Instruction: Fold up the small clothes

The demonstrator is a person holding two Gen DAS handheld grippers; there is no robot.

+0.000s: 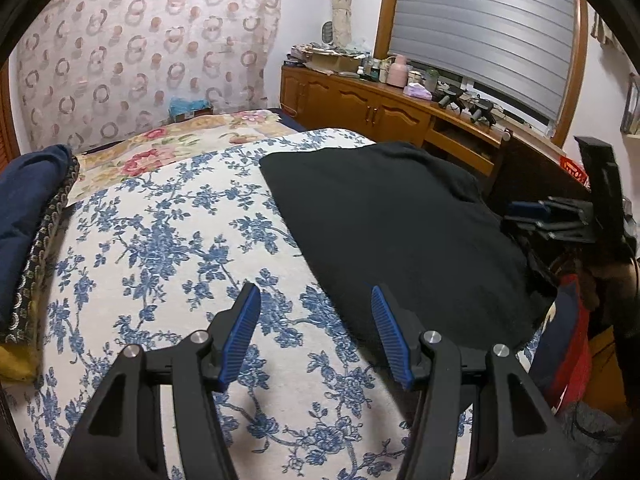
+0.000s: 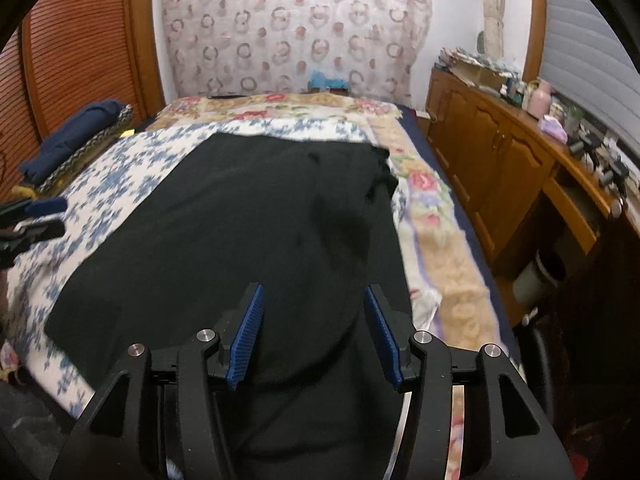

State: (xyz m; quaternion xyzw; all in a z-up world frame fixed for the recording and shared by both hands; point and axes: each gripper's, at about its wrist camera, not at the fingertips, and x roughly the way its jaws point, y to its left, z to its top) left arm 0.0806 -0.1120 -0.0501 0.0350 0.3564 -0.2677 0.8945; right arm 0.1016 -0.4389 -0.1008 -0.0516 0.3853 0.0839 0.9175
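Observation:
A black garment [image 1: 400,232] lies spread flat on the blue-flowered bedspread [image 1: 168,248]; it also fills the middle of the right wrist view [image 2: 248,232], its near end hanging over the bed's front edge. My left gripper [image 1: 316,300] is open and empty, above the bedspread at the garment's left edge. My right gripper [image 2: 314,296] is open and empty, hovering over the garment's near end. The right gripper shows in the left wrist view [image 1: 560,220] at the garment's right side. The left gripper shows at the left edge of the right wrist view [image 2: 36,216].
A folded navy cloth [image 1: 28,208] lies on a patterned cushion at the bed's left side [image 2: 76,136]. A wooden cabinet [image 1: 360,104] with clutter runs along the right wall [image 2: 500,160]. A rose-patterned blanket [image 2: 432,216] lies under the bedspread. A curtain [image 1: 140,48] hangs behind.

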